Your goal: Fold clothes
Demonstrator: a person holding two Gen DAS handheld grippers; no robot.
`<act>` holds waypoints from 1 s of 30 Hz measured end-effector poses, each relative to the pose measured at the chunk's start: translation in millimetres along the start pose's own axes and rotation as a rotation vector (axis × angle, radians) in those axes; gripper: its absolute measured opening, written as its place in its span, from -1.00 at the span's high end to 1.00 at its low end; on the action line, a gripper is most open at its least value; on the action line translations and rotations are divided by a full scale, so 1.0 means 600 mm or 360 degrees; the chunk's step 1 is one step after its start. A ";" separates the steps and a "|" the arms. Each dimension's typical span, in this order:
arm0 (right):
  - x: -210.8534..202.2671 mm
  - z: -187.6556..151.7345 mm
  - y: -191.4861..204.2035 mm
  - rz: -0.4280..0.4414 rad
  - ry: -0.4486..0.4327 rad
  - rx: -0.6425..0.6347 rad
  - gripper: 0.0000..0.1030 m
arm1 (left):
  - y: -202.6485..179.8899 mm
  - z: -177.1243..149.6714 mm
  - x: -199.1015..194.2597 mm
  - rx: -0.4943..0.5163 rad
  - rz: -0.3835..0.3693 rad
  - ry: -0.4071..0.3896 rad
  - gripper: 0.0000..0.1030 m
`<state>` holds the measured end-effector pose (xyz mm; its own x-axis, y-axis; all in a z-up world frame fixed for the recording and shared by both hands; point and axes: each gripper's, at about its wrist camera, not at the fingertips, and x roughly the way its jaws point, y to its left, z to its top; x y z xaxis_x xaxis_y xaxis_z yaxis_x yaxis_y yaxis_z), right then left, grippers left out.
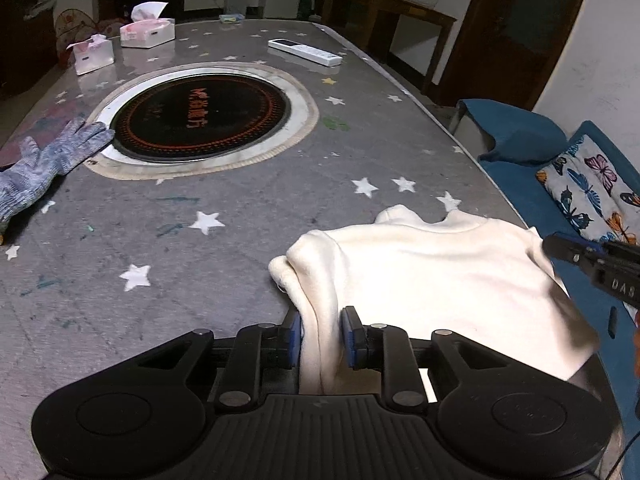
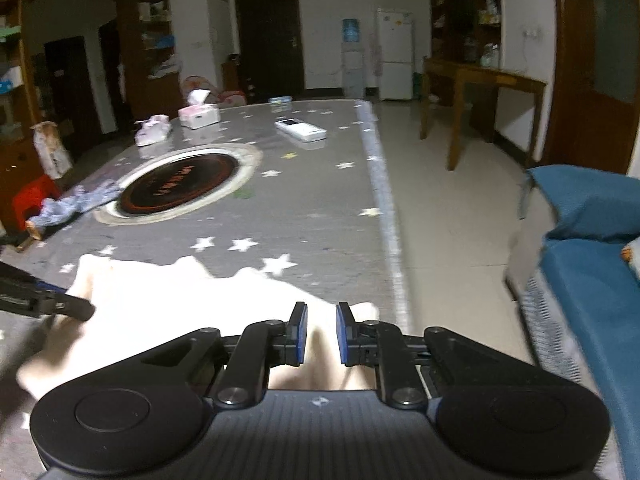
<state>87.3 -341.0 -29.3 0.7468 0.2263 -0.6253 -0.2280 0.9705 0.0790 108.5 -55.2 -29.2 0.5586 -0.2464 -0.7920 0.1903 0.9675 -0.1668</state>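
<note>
A fold looks to be under way on the white garment (image 1: 420,264), which lies bunched at the near right corner of the surface (image 1: 224,248), close to its right edge and beside the blue sofa (image 1: 516,148). Both hand-held grippers are at the cloth's near edge, one at each end, so the step in hand seems to be taking hold of two points of the hem or side before carrying it over.

The left hand-held gripper (image 1: 320,334) has its blue pads narrowly apart with a thick gathered ridge of the garment running between them. The pads appear to press on that ridge, so it reads as clamped on the cloth.

The right hand-held gripper (image 2: 321,332) also stands only a little apart, over the right part of the garment (image 2: 180,300). A fold of cloth rises between the pads, but this view is blurred and overexposed, and I cannot tell whether they actually pinch it or merely straddle it.

Next, the right grip likely needs to be made sure. Then both hands should lift together and carry the near edge toward the far side, keeping the cloth taut and level so the fold lands square.
</note>
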 end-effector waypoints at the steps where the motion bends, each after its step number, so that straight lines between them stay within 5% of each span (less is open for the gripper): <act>1: 0.005 0.001 0.006 0.0027 0.0009 -0.0002 0.72 | 0.002 0.001 0.000 0.0000 0.0001 0.0000 0.54; 10: 0.057 0.012 0.052 0.0149 0.0032 -0.0066 0.72 | 0.012 0.005 0.005 0.0002 0.0002 0.0009 0.46; 22: 0.101 0.014 0.053 0.0126 0.0045 -0.0036 0.64 | 0.018 0.005 0.008 0.0000 0.0050 0.0011 0.02; 30: 0.075 0.016 0.070 0.0202 0.0013 -0.0034 0.36 | 0.010 0.005 0.009 0.0008 0.0106 0.0007 -0.29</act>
<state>117.3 -289.4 -47.0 0.7058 0.3466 -0.6178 -0.3339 0.9320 0.1413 114.9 -51.0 -32.8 0.5665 -0.1814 -0.8038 0.1569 0.9814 -0.1110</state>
